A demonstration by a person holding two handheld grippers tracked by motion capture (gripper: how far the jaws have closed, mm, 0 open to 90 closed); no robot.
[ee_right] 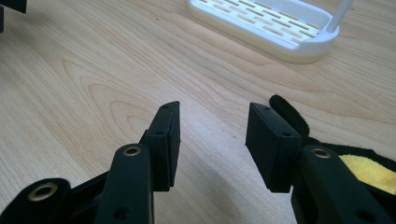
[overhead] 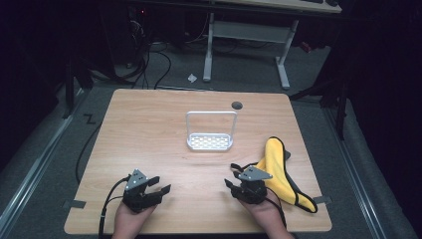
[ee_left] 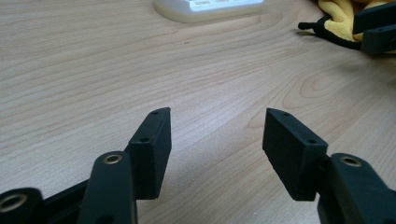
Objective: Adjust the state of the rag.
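My left gripper [overhead: 161, 183] rests low over the wooden table [overhead: 149, 129] near its front left, jaws open with bare wood between them [ee_left: 217, 114]. My right gripper [overhead: 230, 176] sits front right, also open and empty [ee_right: 215, 107]. A yellow cloth with black trim [overhead: 276, 164] lies just beside the right gripper's right jaw [ee_right: 369, 170]; whether it touches I cannot tell. A white stand [overhead: 210, 142] with a slotted base and an upright loop handle sits mid-table, ahead of both grippers [ee_left: 205, 7] [ee_right: 271, 28].
A dark round hole [overhead: 237, 105] marks the table's far edge. Beyond the table stand a white-legged desk [overhead: 246, 30] and loose cables on the grey floor [overhead: 149, 64]. The other hand's gripper shows at the upper right of the left gripper view [ee_left: 376, 28].
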